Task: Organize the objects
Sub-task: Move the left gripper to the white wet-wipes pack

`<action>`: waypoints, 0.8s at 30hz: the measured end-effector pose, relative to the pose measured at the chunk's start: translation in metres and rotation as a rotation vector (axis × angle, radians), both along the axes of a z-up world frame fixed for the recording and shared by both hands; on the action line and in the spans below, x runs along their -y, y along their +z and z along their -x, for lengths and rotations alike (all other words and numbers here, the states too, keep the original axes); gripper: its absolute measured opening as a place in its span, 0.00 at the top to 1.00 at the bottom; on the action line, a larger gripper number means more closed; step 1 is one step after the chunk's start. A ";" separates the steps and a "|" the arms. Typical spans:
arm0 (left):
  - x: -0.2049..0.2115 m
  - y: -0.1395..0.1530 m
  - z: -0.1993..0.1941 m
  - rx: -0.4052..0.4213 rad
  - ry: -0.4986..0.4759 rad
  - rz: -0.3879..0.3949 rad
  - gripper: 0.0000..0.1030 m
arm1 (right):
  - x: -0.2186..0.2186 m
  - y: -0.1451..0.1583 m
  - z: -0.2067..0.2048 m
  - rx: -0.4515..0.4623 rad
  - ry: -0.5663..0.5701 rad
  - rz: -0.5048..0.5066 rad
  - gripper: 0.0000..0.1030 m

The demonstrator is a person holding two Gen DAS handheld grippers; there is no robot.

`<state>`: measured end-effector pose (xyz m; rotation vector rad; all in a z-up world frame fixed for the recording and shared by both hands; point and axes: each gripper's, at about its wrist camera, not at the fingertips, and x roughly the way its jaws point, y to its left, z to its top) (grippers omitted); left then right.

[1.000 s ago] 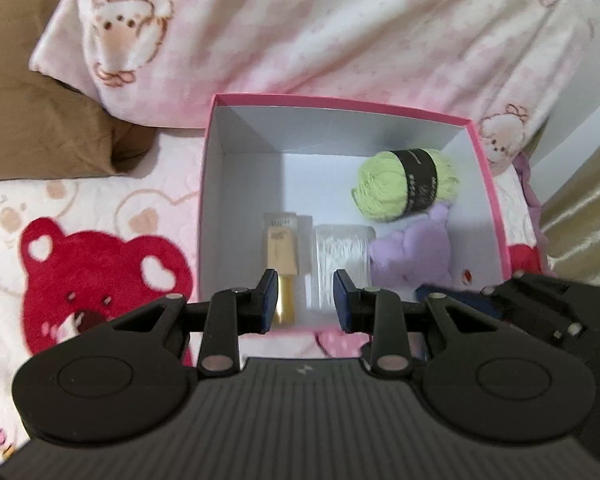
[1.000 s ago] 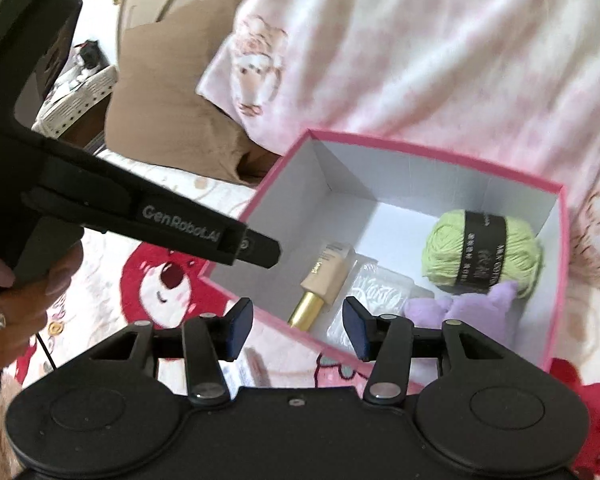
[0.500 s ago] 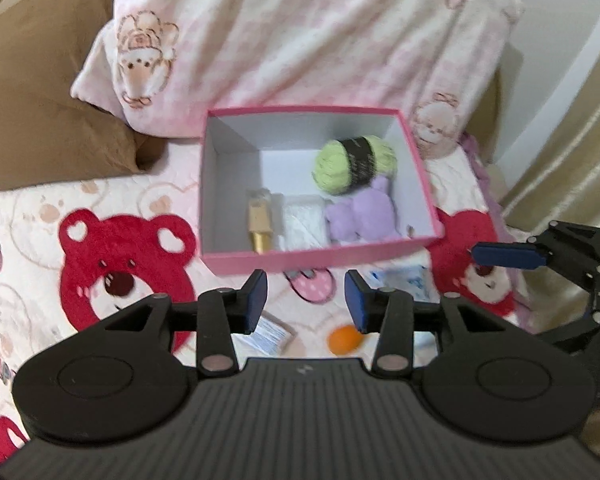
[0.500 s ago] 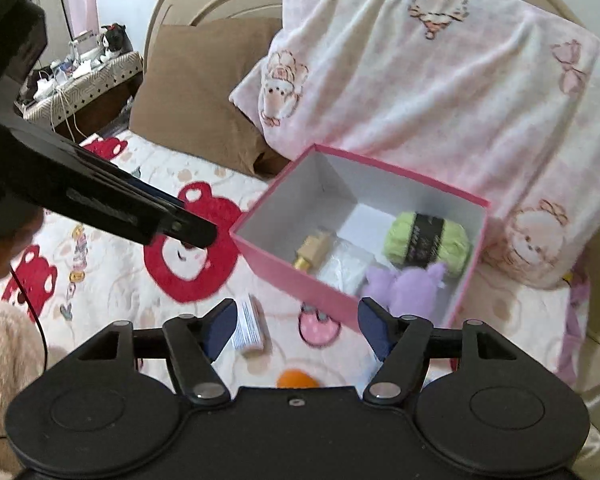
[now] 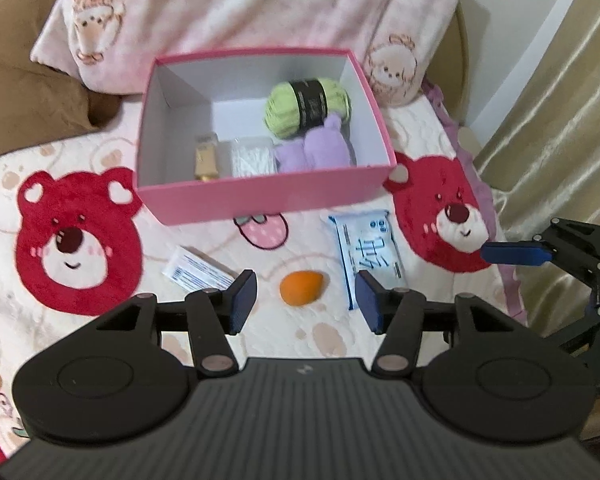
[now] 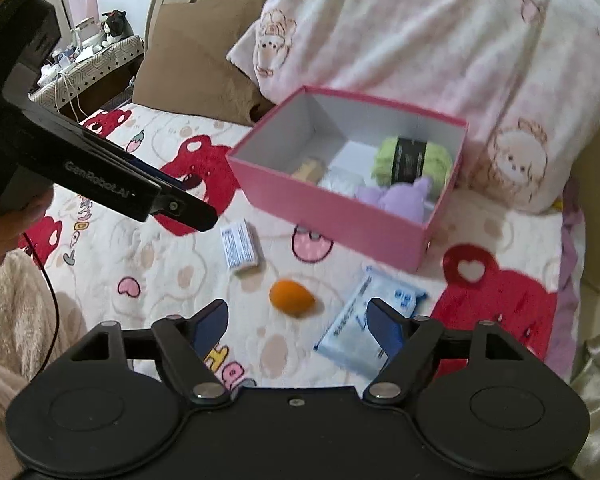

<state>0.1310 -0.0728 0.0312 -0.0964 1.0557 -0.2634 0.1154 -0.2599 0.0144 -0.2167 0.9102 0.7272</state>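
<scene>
A pink box (image 5: 260, 196) (image 6: 340, 216) stands on the bed and holds green yarn (image 5: 306, 108) (image 6: 410, 158), a purple plush (image 5: 314, 152) (image 6: 396, 198), a gold tube (image 5: 206, 158) and a white packet (image 5: 252, 156). In front of it lie an orange egg-shaped sponge (image 5: 301, 287) (image 6: 291, 297), a blue wipes pack (image 5: 368, 254) (image 6: 366, 330) and a small white box (image 5: 196, 270) (image 6: 240, 244). My left gripper (image 5: 305, 302) is open and empty, above the sponge. My right gripper (image 6: 298, 320) is open and empty, just short of the sponge and pack.
A pink bear-print pillow (image 5: 260, 8) (image 6: 440, 40) and a brown pillow (image 5: 24, 88) lie behind the box. A gold curtain (image 5: 560, 120) hangs at the right. The bedspread (image 5: 76, 248) has red bear prints. The other gripper shows in each view (image 5: 540, 254) (image 6: 100, 184).
Both grippers pulled back and up from the box and opened wider. The sponge, wipes pack and small white box came into view in front of the box.
</scene>
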 end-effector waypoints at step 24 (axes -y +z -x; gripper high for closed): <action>0.080 -0.136 -0.045 -0.036 -0.042 0.056 0.52 | 0.016 -0.149 -0.032 0.092 -0.118 -0.004 0.17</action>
